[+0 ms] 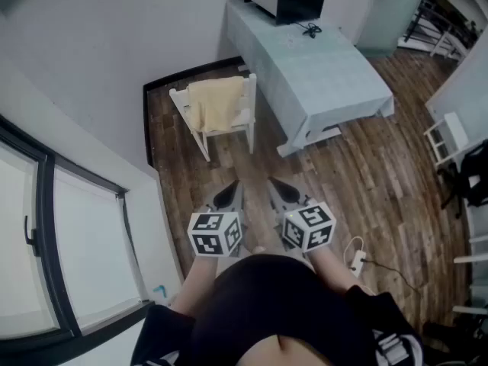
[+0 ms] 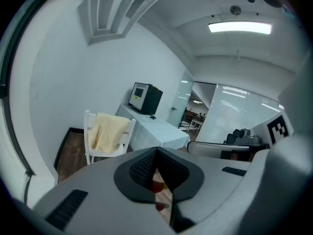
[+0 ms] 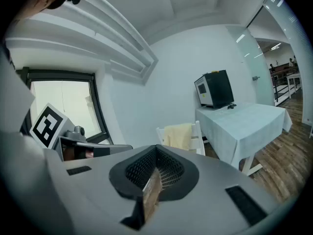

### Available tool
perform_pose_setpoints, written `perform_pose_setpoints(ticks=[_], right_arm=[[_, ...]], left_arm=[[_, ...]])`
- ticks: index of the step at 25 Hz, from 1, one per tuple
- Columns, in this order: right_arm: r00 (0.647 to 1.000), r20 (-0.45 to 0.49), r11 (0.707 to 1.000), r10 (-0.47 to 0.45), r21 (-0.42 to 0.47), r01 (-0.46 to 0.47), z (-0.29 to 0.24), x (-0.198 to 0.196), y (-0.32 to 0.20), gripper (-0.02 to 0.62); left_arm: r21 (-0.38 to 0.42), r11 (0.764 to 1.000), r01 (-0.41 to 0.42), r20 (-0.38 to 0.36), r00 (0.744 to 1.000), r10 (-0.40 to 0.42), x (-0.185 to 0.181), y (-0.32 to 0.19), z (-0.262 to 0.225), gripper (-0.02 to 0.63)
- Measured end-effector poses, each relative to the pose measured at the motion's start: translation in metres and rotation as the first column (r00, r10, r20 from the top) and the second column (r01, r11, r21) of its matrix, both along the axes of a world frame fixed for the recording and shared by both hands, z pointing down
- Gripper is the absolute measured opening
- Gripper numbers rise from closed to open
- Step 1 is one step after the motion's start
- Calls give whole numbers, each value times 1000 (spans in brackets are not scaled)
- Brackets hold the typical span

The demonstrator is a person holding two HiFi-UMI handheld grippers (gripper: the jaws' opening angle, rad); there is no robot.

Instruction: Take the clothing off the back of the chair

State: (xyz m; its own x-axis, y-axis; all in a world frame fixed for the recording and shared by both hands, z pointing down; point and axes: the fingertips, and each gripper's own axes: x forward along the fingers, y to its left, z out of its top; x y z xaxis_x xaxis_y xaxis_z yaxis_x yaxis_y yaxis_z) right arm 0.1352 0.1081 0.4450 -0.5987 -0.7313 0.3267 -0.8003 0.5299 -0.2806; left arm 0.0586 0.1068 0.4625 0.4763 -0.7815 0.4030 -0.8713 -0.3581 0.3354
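Dark-clad torso of the person (image 1: 259,303) fills the bottom of the head view. Just ahead of it, the left gripper (image 1: 230,192) and right gripper (image 1: 279,188) are held side by side over the wooden floor (image 1: 358,181). Each gripper's own view shows its jaws pressed together with nothing between them; both are empty. They tilt slightly downward and aim toward the white chair (image 1: 201,139), which reads as a ready stance before the approach, since the chair stands well apart from them. The pale yellow clothing (image 1: 216,104) is draped over the chair's backrest and appears to stay there by its own weight alone. The chair sits near the wall, just beside a table under a light cloth (image 1: 328,75). Removal probably calls for opening the jaws, pinching the fabric near the top rail and lifting it clear.
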Motion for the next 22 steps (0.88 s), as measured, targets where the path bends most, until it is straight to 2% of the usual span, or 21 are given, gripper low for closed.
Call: perform_pose_setpoints(ticks=[12,22], right_arm=[[999,-5,999,-38,15,38,1,-7,2,11],[1000,-7,999,-24,-28,23,8,-6,-7,11]], left_arm=[[1,1000,23,-23,999,-23,-4,-4,-1,-5],[-5,999,32,-25,999,-32,-6,-15,2,-5]])
